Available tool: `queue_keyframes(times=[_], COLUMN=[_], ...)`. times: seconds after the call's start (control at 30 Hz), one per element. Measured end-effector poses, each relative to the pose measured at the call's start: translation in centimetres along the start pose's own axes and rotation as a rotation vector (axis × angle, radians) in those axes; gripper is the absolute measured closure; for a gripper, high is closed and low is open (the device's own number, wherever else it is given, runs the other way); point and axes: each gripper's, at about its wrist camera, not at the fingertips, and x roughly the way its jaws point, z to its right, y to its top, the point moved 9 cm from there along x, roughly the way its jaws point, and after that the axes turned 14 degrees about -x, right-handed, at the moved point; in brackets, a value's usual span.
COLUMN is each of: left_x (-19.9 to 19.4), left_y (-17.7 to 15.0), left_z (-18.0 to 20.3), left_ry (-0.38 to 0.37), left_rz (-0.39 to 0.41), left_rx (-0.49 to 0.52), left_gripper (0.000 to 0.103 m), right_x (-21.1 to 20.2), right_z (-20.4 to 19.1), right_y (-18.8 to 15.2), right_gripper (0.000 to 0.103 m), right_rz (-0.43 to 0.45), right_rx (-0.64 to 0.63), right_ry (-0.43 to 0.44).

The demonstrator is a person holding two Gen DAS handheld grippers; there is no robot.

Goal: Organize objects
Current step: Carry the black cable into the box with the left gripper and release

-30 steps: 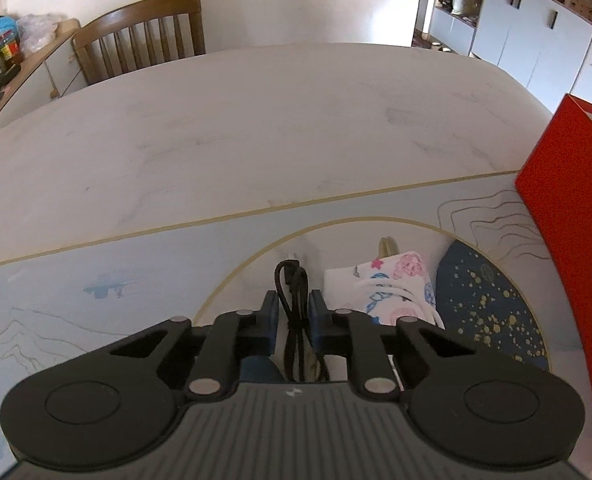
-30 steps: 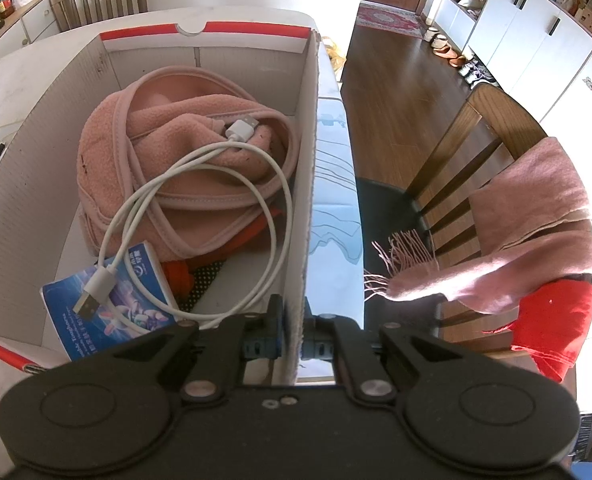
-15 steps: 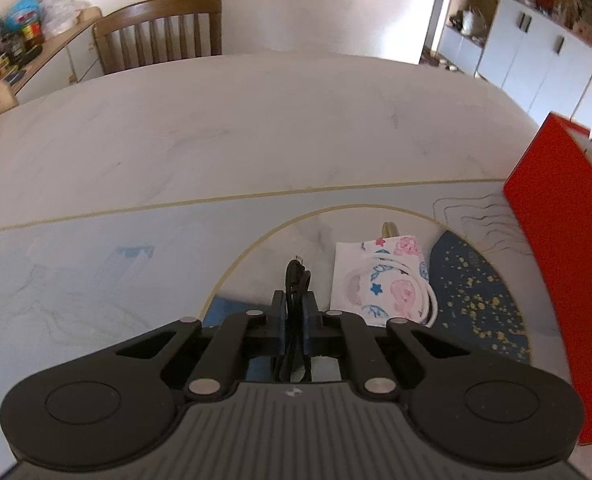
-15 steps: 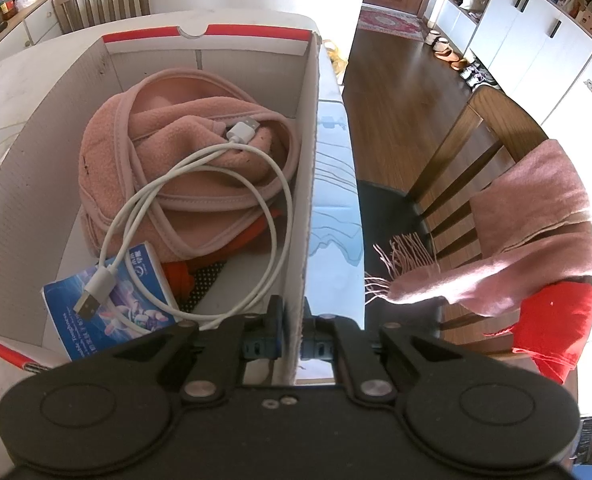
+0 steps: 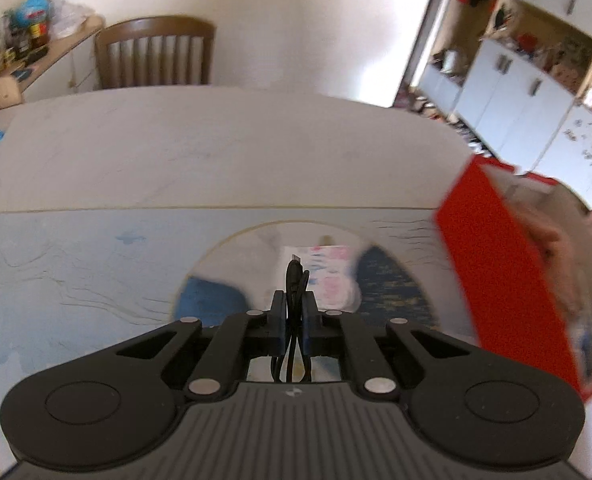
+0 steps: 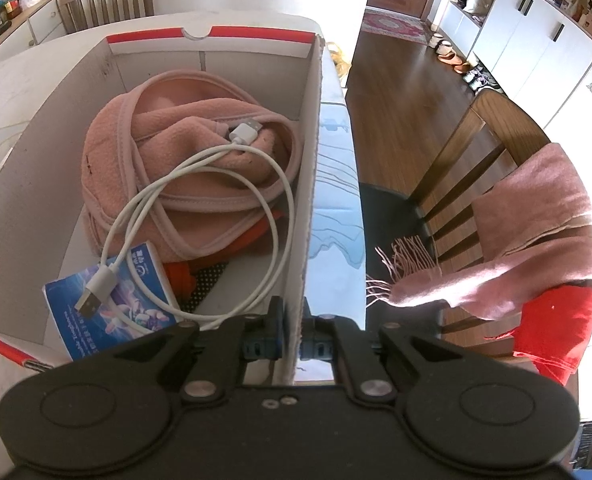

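My left gripper (image 5: 293,300) is shut on a coiled black cable (image 5: 294,270), held above the table mat with its plug sticking out past the fingertips. Below it lies a white floral pouch (image 5: 331,276), blurred. The red cardboard box (image 5: 507,276) stands to the right in the left wrist view. My right gripper (image 6: 293,312) is shut on the box's right wall (image 6: 309,184). Inside the box lie a pink fleece cloth (image 6: 184,176), a white USB cable (image 6: 200,216) and a blue packet (image 6: 116,304).
A pale round table (image 5: 216,152) carries a blue patterned mat (image 5: 76,264). A wooden chair (image 5: 156,54) stands at the far side. Another chair (image 6: 483,168) draped with a pink scarf (image 6: 535,232) stands right of the box, with white cabinets (image 6: 535,32) beyond.
My left gripper closed fully on the black cable and lifted it off the mat, rising and swinging toward the red box. The right gripper kept still on the box wall.
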Motion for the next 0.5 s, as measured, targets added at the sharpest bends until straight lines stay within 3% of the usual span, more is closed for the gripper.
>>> queue_keyframes(times=[0.23, 0.5], left_x=[-2.1, -5.0], left_y=[-1.1, -0.3], left_z=[5.0, 12.5], left_ry=[-0.103, -0.240], left_rz=[-0.005, 0.006], left_rx=[0.046, 0.173], left_gripper=[0.097, 0.097], right_x=[0.1, 0.3], right_z=[-0.1, -0.1], right_y=[0.1, 0.1], right_gripper=[0.098, 0.099], right_rz=[0.005, 0.010], right_rx=[0.000, -0.005], right_ry=[0.002, 0.006])
